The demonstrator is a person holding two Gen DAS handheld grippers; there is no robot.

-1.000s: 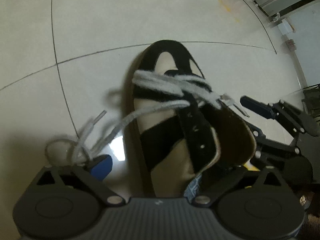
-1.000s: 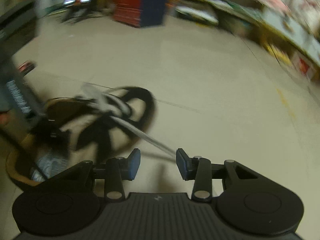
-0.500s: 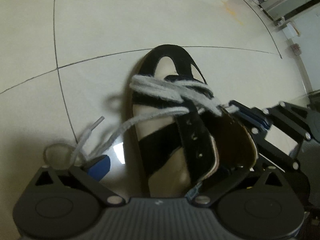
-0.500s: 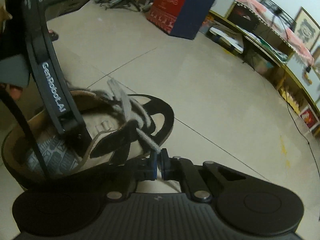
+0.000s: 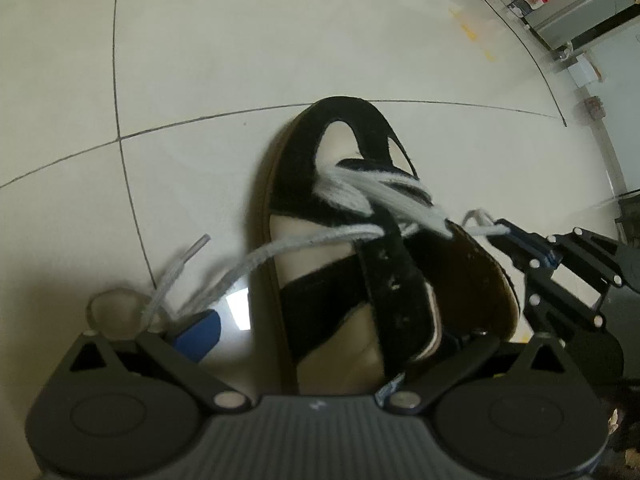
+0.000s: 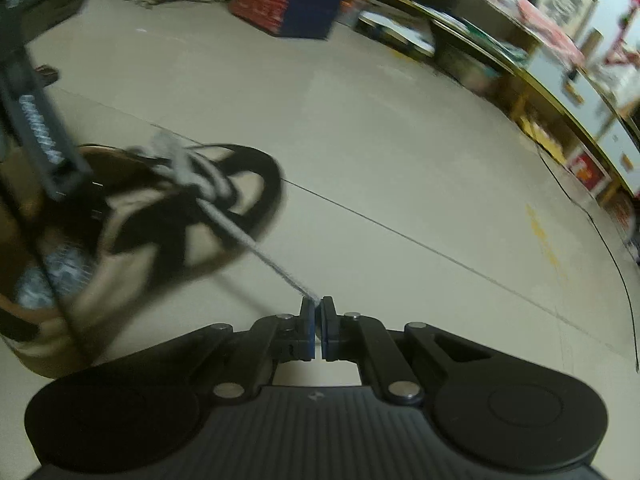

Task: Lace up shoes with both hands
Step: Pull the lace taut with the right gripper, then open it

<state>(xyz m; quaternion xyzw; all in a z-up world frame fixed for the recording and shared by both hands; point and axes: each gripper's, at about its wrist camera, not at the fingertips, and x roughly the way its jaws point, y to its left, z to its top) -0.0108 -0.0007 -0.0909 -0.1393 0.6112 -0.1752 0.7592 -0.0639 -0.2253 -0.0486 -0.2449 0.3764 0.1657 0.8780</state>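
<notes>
I read no lettering clearly. One black-and-cream shoe (image 5: 344,264) sits on the tiled floor (image 5: 240,40). My right gripper (image 6: 317,308) pinches one white lace (image 6: 256,248); my left gripper (image 5: 320,340) straddles the shoe's near end, spread.

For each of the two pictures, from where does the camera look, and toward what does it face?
Left wrist: on the left gripper, facing down at the shoe between its spread fingers; the right gripper shows at right.
Right wrist: on the right gripper, facing across the floor; its pads pinch the lace.
Shared: shoe, lace, floor.
</notes>
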